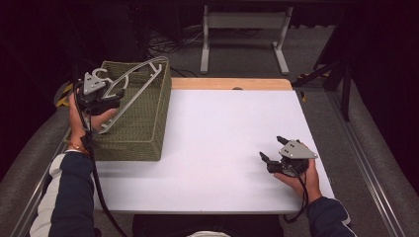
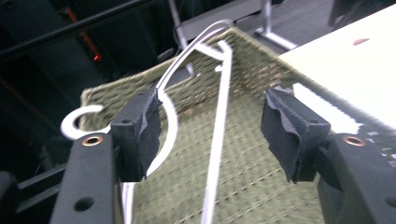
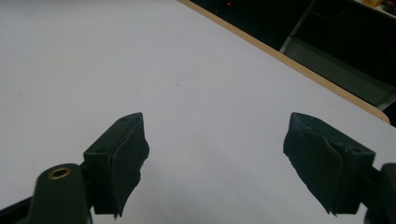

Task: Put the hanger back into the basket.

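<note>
A white hanger [image 1: 129, 88] is seen lying tilted in a green woven basket [image 1: 148, 133] at the left of the bench [image 1: 222, 148], its hook over the far-left rim. The left gripper [image 2: 217, 135] is held over it, jaws open around its bars. The right gripper [image 1: 273, 150] is rested on the bench, jaws open and empty. A grasp seems in hand; next, closing on 1 bar is called for.

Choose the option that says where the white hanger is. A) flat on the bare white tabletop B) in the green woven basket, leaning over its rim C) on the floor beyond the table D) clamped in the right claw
B: the white hanger lies in the green woven basket with its top end over the far rim, and the open left claw is around it.
</note>
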The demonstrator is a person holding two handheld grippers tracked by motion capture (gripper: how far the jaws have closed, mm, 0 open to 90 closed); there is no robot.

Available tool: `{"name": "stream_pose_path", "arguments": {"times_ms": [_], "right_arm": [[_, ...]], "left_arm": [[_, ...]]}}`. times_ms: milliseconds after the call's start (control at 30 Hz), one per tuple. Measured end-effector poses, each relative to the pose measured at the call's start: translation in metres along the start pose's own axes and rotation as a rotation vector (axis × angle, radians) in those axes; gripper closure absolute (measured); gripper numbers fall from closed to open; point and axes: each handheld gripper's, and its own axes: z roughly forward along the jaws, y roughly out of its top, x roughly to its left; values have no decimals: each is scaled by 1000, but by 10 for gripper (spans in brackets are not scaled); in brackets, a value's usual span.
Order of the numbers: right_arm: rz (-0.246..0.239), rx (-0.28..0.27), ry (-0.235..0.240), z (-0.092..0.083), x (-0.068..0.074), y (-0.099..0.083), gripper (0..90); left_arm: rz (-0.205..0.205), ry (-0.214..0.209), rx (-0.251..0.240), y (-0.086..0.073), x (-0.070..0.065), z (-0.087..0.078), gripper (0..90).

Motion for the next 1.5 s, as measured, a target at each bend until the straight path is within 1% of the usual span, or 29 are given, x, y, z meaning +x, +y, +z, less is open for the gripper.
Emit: {"name": "stream_pose_path", "arguments": {"times_ms": [33,67,100,200,267,333,367,400,467,500,567,600,733,800,867,933,1000,1067,1100,1133,1233,1267,1300,1333,1500], "right_arm": [[0,-1,2,0,1,0,208],[0,-1,2,0,1,0,208],[2,-2,6,0,1,1,208],[20,-6,19,0,2,1,208],[32,-11,25,-1,4,2,208],[47,-15,36,-1,5,3,208],[48,-14,40,-2,7,3,208],[48,-14,40,-2,7,3,208],[59,-18,52,-4,11,5,208],[60,-20,50,-4,12,6,208],[71,-25,62,-5,15,7,208],[77,-26,69,-6,16,7,208],[73,-29,81,-8,22,9,207],[65,-31,82,-8,24,10,207],[65,-34,84,-9,25,10,202],[64,-35,85,-9,27,10,198],[64,-37,84,-10,28,11,195],[64,-41,87,-10,29,11,195],[64,-41,87,-10,29,11,195],[62,-40,86,-11,30,12,194],[60,-44,82,-11,31,12,191],[55,-44,81,-11,32,12,190],[51,-46,76,-11,32,13,190],[51,-46,76,-11,32,13,190],[41,-48,80,-10,36,13,190]], "left_arm": [[2,-7,-15,1,-3,-2,357],[2,-7,-15,1,-3,-2,345],[-1,-17,-31,2,-6,-3,345],[6,-39,-71,5,-14,-8,296],[2,-61,-97,7,-21,-12,254],[15,-83,-130,8,-30,-16,216],[17,-105,-150,9,-36,-19,206],[17,-105,-150,9,-36,-19,184],[39,-128,-176,12,-46,-24,172],[41,-141,-187,13,-50,-26,162],[54,-162,-208,14,-58,-30,139],[58,-174,-219,15,-63,-32,131],[73,-235,-264,17,-80,-41,113],[88,-247,-272,17,-87,-44,107],[105,-267,-286,17,-97,-47,101],[113,-298,-292,16,-105,-50,97],[118,-317,-301,14,-114,-52,95],[126,-355,-313,11,-127,-54,91],[126,-355,-313,11,-127,-54,90],[133,-373,-313,9,-132,-54,90],[149,-405,-308,4,-144,-56,80],[161,-409,-310,1,-147,-56,81],[161,-409,-310,1,-147,-56,80],[161,-424,-308,-2,-151,-57,80],[169,-441,-305,-13,-162,-58,81]]}}
